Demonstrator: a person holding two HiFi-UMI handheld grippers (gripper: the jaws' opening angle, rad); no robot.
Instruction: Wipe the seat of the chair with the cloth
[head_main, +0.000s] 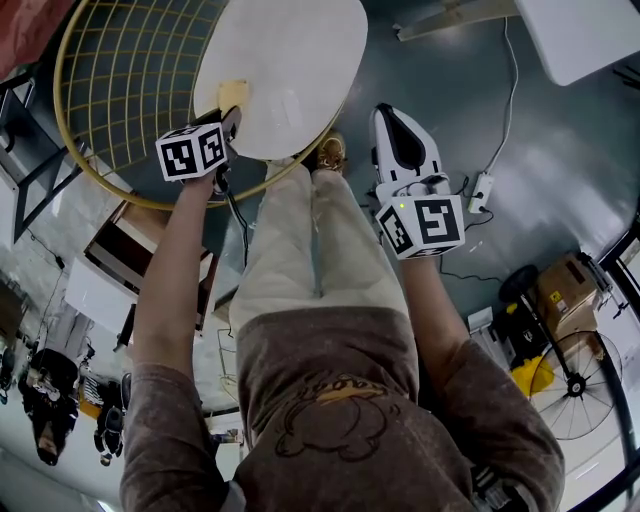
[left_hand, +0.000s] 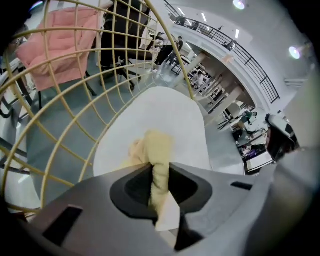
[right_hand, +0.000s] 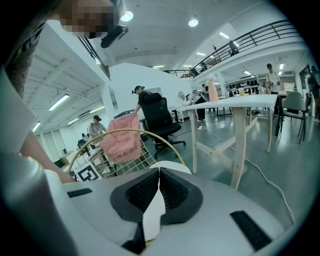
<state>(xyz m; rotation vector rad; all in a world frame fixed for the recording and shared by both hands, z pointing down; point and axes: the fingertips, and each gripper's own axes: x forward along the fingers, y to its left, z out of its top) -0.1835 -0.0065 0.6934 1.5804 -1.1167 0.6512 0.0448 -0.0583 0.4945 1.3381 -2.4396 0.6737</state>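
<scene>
The chair has a round white seat (head_main: 290, 70) and a gold wire back (head_main: 120, 80). A pale yellow cloth (head_main: 233, 95) lies bunched on the seat's near left edge. My left gripper (head_main: 226, 128) is shut on the cloth (left_hand: 156, 155), which runs up between its jaws onto the seat (left_hand: 165, 120). My right gripper (head_main: 398, 140) hangs to the right of the seat over the floor, jaws shut with nothing between them (right_hand: 159, 182). In the right gripper view the seat's rim (right_hand: 170, 166) peeks above the jaws, with the wire back (right_hand: 125, 150) behind it.
A pink cloth (left_hand: 60, 40) hangs on the chair's wire back. A white table (head_main: 580, 35) stands at the far right, with a cable and power strip (head_main: 482, 190) on the grey floor. A fan (head_main: 585, 380) and a cardboard box (head_main: 565, 290) sit at right. My own legs stand below the seat.
</scene>
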